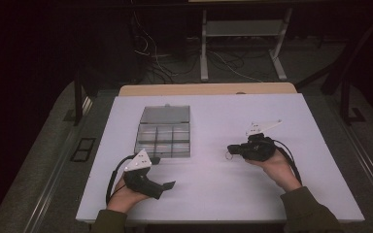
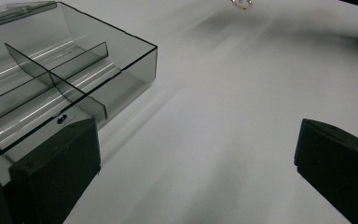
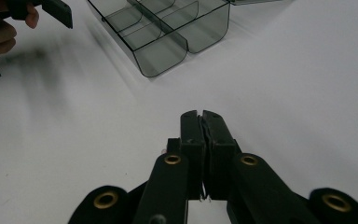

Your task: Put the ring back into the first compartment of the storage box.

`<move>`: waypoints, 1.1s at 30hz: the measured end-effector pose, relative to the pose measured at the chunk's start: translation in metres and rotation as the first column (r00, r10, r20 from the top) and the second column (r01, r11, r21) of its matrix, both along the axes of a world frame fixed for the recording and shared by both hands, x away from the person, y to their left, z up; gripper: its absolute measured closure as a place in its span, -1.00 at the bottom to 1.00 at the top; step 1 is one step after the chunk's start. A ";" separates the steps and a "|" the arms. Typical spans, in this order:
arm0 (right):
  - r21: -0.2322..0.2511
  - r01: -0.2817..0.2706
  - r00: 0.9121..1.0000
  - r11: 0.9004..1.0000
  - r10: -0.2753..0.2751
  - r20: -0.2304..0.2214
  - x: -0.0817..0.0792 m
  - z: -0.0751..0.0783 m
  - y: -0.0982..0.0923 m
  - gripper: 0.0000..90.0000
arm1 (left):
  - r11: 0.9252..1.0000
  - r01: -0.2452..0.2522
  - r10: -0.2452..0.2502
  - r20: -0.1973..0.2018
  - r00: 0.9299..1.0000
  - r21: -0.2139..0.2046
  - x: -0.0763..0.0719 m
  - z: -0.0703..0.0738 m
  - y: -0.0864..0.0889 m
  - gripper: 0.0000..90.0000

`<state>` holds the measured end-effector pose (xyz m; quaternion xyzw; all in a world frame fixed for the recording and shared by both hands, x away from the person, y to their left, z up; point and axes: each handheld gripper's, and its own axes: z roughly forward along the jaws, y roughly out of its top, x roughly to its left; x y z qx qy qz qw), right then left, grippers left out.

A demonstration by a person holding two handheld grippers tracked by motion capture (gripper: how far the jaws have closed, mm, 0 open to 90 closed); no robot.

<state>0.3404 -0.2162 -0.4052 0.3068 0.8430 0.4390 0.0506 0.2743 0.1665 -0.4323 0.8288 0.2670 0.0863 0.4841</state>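
Open table between grippers, box aside

table: white rectangular tabletop, pale wooden edge at far side | floor: grey carpet; loose cables | beyond: white metal frame legs; room dark
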 end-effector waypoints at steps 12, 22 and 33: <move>0.006 -0.021 1.000 1.000 0.021 0.001 0.006 0.001 0.012 0.94 | 1.000 0.002 -0.002 0.002 1.000 -0.001 -0.001 0.000 0.000 -1.00; 0.006 -0.038 0.999 0.999 0.038 -0.003 0.011 0.003 0.023 0.94 | 1.000 -0.001 0.001 0.006 1.000 -0.005 -0.001 0.000 0.001 -1.00; 0.004 -0.061 0.998 0.998 0.061 -0.005 0.019 0.004 0.038 0.94 | 1.000 -0.004 0.004 0.007 1.000 -0.007 -0.001 0.000 0.002 -1.00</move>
